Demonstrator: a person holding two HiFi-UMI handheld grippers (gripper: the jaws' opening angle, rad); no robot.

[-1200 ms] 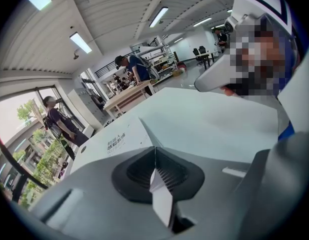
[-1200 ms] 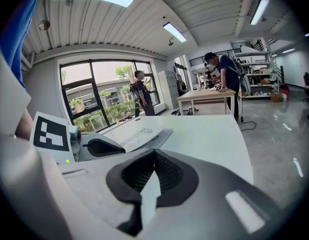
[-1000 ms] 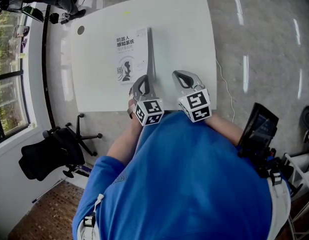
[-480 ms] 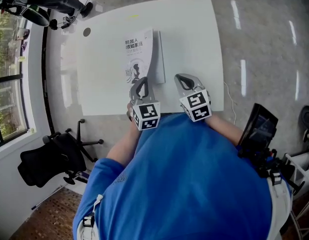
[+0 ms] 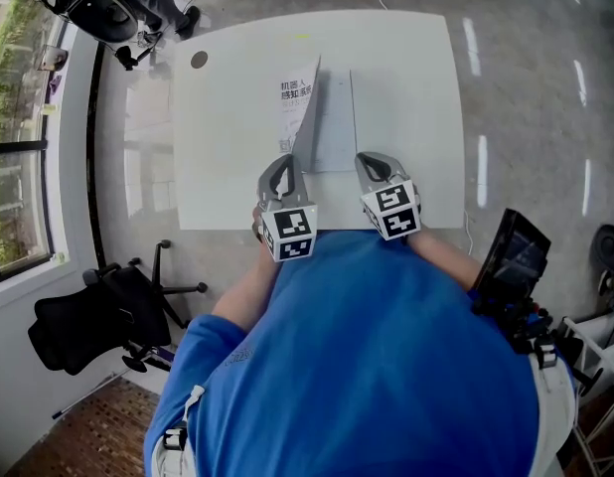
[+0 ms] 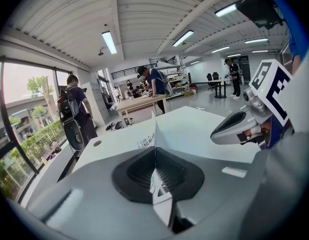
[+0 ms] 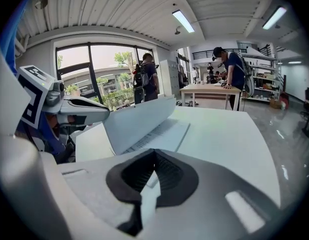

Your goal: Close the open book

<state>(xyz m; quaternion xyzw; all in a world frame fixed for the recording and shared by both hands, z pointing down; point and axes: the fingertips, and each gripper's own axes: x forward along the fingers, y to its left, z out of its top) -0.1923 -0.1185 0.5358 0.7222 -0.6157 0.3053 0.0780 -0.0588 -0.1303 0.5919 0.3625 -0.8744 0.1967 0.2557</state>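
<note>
While the open book [image 5: 332,152] lies on the white table [image 5: 228,167] near its front edge, the left gripper [image 5: 284,159] pinches the cover [image 5: 307,107] at its bottom edge. Cover stands near upright, title side facing left, likely so it can tip rightward. Right gripper [image 5: 368,159] is clamped thin on the right-hand pages [image 5: 339,117] at the near corner, apparently steadying that half. Closing roughly halfway, I'd judge.

White table [image 5: 416,117], glossy grey floor [image 5: 531,87]

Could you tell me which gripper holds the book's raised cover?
The left gripper: its jaws pinch the printed cover by its edge, while the right gripper sits shut beside the flat pages.
</note>
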